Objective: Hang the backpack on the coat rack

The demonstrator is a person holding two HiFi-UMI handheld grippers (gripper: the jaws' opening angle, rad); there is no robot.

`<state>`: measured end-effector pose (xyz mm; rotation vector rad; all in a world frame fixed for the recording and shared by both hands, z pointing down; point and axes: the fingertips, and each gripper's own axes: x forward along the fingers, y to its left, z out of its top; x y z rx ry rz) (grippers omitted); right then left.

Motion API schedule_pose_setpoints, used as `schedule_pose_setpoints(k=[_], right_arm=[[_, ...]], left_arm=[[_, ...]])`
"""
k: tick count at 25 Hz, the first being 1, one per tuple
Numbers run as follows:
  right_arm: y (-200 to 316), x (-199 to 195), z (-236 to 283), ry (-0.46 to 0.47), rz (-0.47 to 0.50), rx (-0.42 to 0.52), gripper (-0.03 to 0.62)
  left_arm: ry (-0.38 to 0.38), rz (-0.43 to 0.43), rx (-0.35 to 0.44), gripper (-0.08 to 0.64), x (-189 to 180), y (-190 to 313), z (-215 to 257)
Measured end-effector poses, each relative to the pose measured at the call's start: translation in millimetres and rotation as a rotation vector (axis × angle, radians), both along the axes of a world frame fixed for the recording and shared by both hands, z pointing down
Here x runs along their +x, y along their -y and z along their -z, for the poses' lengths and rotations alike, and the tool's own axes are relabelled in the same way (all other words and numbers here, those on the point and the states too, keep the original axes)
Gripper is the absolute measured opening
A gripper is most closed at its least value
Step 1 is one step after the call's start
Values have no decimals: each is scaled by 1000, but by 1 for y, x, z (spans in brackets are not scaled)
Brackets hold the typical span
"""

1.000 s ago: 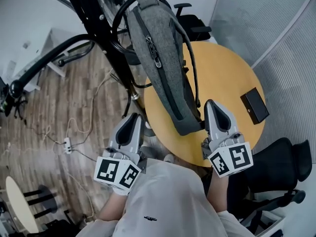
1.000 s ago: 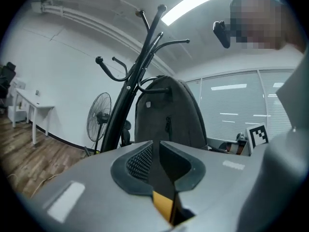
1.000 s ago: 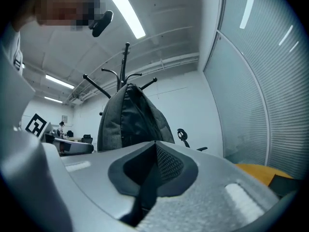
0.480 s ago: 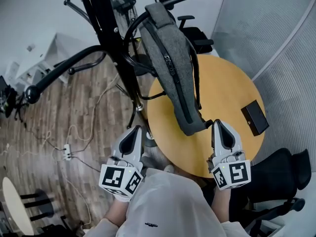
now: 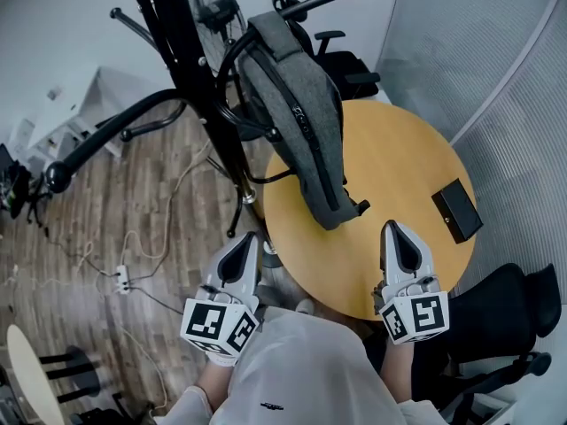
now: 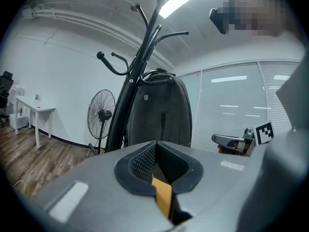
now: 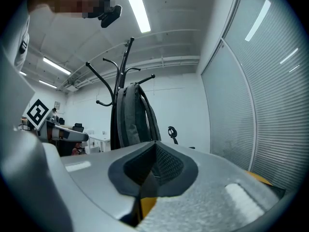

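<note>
Backpack (image 5: 297, 118) is up on the coat rack (image 5: 190, 78), a grey one hanging off the rack's black curved arms, with its bottom end dangling over the far-left edge of the round yellow tabletop (image 5: 416, 153). Neither gripper is touching it. The left gripper (image 5: 247, 240) is clenched with nothing in it, jaws pressed together, sitting just off the tabletop's left edge above the wood floor (image 5: 115, 211). The right gripper (image 5: 395, 230) is closed up too and also empty, hovering over the near edge of the tabletop, and the bag's bottom hangs out ahead of the two of them, clearly apart from both. A small black box (image 5: 457, 200) lies near the right edge. A black office chair (image 5: 505, 304) sits past the near-right edge, and the left gripper view shows a standing fan (image 6: 100, 116) behind the rack.
</note>
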<state>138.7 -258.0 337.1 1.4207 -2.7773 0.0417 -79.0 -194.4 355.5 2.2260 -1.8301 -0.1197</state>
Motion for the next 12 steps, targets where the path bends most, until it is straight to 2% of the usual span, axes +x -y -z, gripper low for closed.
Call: schedule_pose_setpoints(k=[12], right_arm=[[-4,-2,-3,-3,0,-13,-9]], left_arm=[[2,-28,-6,17,7,-2,-4]])
